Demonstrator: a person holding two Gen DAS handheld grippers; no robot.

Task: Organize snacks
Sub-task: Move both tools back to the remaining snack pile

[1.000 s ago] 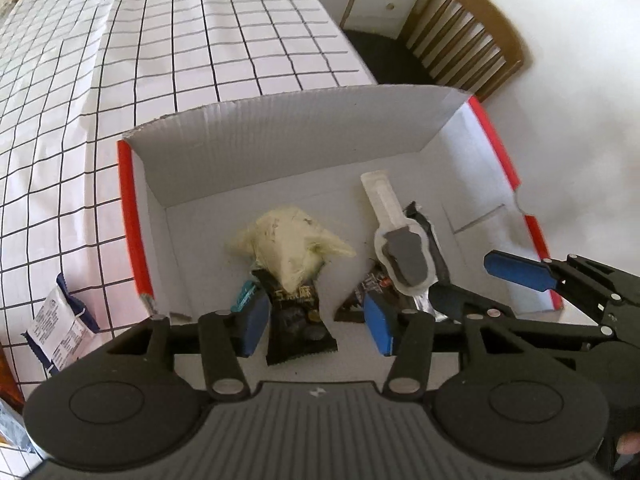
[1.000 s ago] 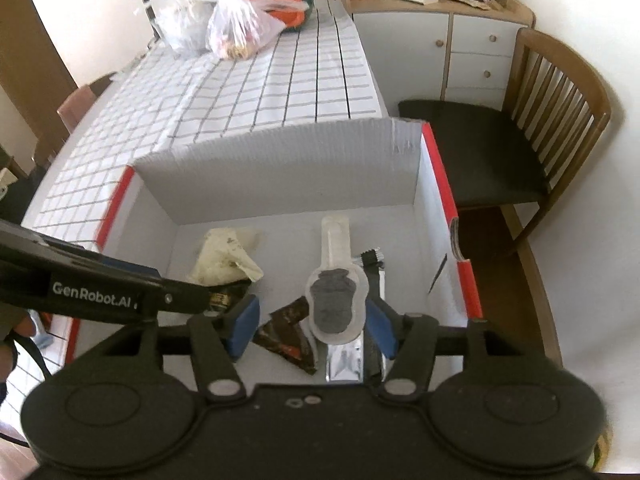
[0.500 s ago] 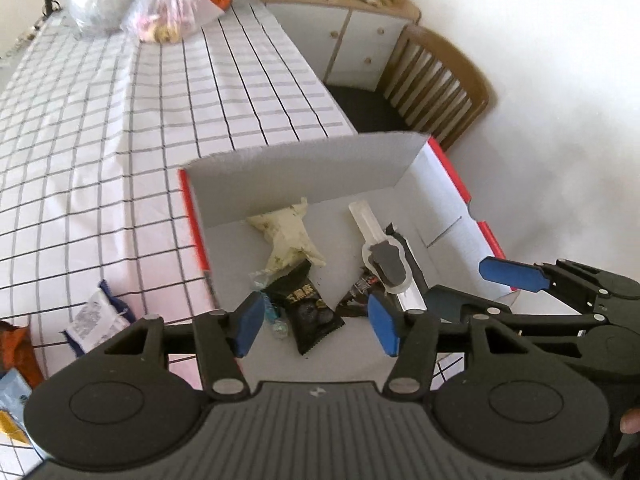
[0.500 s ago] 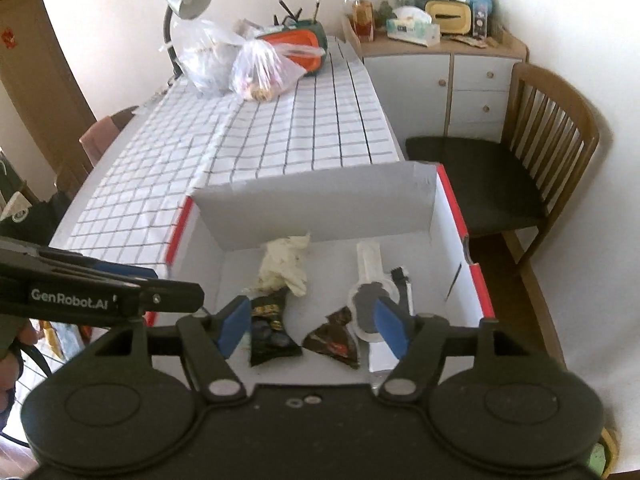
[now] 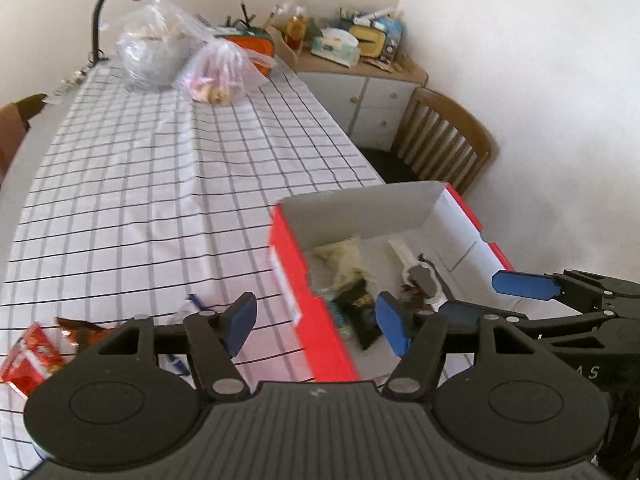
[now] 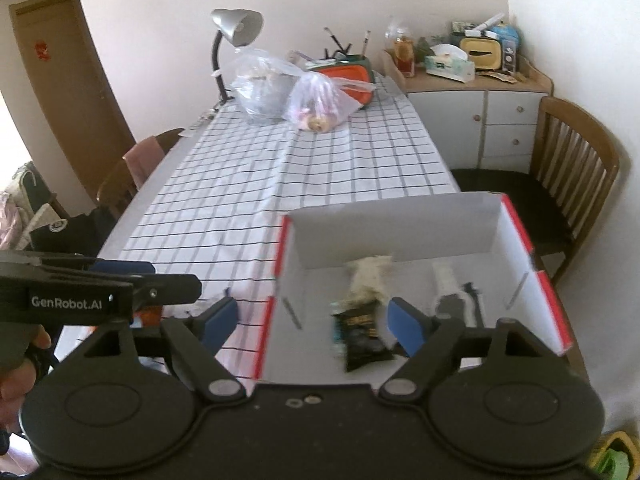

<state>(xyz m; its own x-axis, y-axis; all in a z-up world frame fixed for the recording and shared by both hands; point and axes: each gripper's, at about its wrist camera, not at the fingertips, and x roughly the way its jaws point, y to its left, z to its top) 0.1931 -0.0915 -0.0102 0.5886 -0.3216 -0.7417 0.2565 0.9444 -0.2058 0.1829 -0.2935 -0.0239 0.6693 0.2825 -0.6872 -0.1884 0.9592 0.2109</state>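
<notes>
A red-sided cardboard box (image 5: 288, 252) (image 6: 400, 220) stands at the near right corner of the checked table. Inside lie a black snack pack (image 6: 362, 336) (image 5: 360, 312), a pale yellow pack (image 6: 368, 276) (image 5: 340, 260), a white-and-grey blister pack (image 6: 450, 300) (image 5: 420, 276) and a dark wrapper. My left gripper (image 5: 316, 322) hangs above the box's left wall, jaws opening, nothing between them. My right gripper (image 6: 310, 322) hovers over the box's near left part, jaws opening and empty. Loose snacks lie left of the box: a red pack (image 5: 30, 354) and a white-blue pack (image 5: 188, 308).
Two clear plastic bags (image 6: 280, 92), an orange case and a desk lamp (image 6: 232, 40) stand at the table's far end. A wooden chair (image 6: 568, 184) and a cluttered white cabinet (image 6: 476, 112) are to the right. Another chair (image 6: 132, 172) is on the left.
Both grippers have risen and pulled back from the box, and both have opened wider. The snacks they were over stay in the box. The left view has swung toward the table's left.
</notes>
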